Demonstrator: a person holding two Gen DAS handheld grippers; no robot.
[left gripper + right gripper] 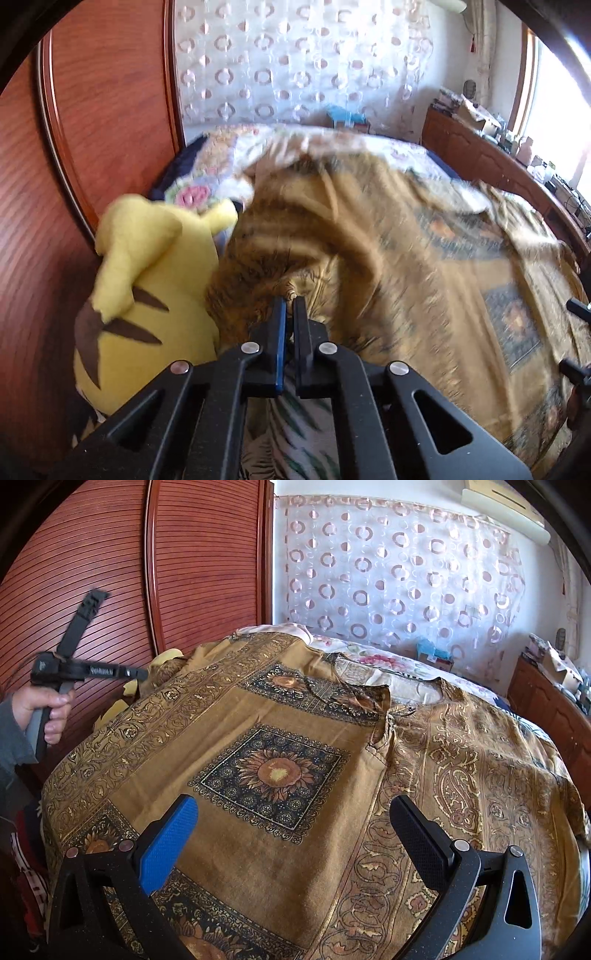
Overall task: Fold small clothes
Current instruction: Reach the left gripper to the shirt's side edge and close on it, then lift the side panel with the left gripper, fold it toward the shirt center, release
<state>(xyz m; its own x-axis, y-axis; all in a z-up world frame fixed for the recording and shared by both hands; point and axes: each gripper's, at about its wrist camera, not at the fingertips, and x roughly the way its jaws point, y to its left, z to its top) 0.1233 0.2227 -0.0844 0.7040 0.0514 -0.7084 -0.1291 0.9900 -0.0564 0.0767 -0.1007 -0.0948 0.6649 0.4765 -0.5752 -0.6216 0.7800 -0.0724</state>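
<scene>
A brown garment with gold paisley and sunflower squares (295,760) lies spread over the bed, its left part folded over the middle. In the left wrist view the same garment (369,236) is blurred and bunched just past my fingers. My left gripper (290,301) is shut, its jaws almost touching at the cloth's edge; whether cloth is pinched I cannot tell. It also shows in the right wrist view (142,672) at the garment's far left edge, held by a hand. My right gripper (293,812) is open and empty, hovering above the garment's near part.
A yellow plush toy (147,280) lies at the bed's left edge against a reddish wooden wardrobe (110,554). A floral bedcover (373,661) lies under the garment. A curtain with circles (399,572) hangs behind. A cluttered wooden cabinet (554,694) stands right.
</scene>
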